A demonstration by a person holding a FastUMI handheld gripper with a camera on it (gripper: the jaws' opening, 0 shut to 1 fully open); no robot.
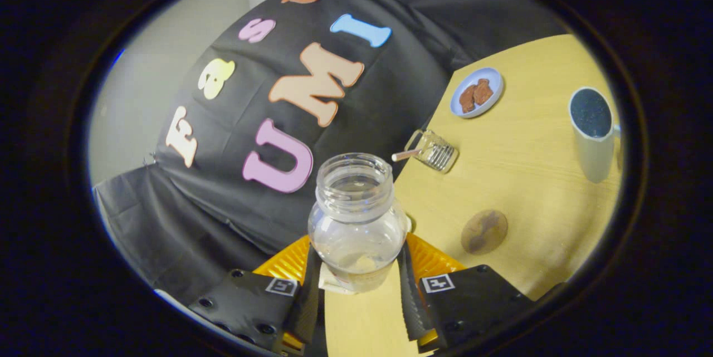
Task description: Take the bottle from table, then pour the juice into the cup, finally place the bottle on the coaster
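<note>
Clear plastic bottle (356,218), uncapped, is sitting clamped between the fingers of the hand-held gripper (359,284).
It is hanging tilted above the desk (523,179) edge (liquid low); swinging toward the grey cup (593,131) risks slipping or early spilling short of the round brown coaster (484,231).

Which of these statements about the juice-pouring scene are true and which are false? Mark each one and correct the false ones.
1. The gripper holds the bottle between its fingers. True.
2. The bottle has its cap on. False: its mouth is open.
3. The coaster has the bottle standing on it. False: the coaster is bare.
4. A small plate holds brown snacks. True.
5. The grey mug lies on its side. False: it stands upright.
</note>
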